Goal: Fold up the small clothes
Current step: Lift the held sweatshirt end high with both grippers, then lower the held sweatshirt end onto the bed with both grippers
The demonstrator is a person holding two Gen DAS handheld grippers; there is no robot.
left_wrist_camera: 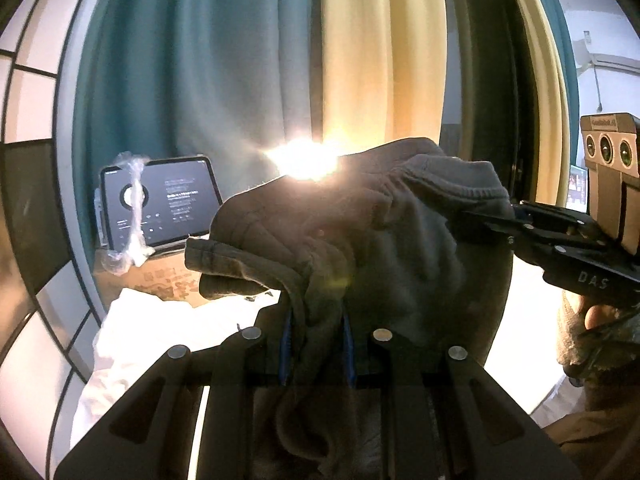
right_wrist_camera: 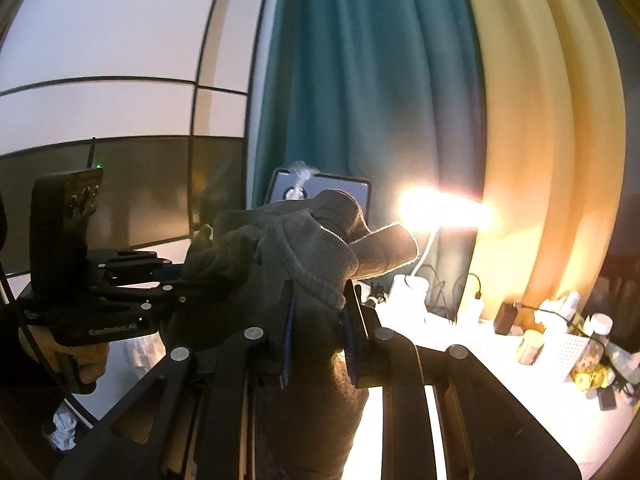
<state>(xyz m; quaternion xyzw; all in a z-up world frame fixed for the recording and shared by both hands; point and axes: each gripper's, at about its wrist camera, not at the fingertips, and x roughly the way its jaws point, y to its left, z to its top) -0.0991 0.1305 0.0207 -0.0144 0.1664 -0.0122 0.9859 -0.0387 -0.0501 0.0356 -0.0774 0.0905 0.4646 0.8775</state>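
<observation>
While held in the air between both tools, dark grey garment (left_wrist_camera: 360, 232) hangs bunched above white table cover (left_wrist_camera: 168, 332), not yet laid flat. Left gripper (left_wrist_camera: 318, 354) clenched on one fold of the cloth, blue pads pressing it from both sides. Right gripper (right_wrist_camera: 320, 344) clenched likewise on a ribbed edge, perhaps a cuff or a waistband; hard to say against the strong lamp (right_wrist_camera: 440, 206) behind. Seen from the left wrist view, right gripper also bites the cloth at its far right corner.

Step in hand, as judged: lifting and spreading the garment before the first fold. Fabric still crumpled, with one part sticking out to the left like a sleeve or a leg. Next move calls for pulling both grips apart to stretch the edge straight, then lowering the piece onto the white cover so that it lies flat. Risk: loose folds landing doubled under the body of the cloth.

Writing: letters "DAS" readable on the side of the right tool body; a small label on its camera block, too blurred to read. Tablet (left_wrist_camera: 160, 204) behind shows white text on dark screen, not legible. Cardboard box (left_wrist_camera: 168, 276) under it carries reddish print, also unreadable.
</observation>
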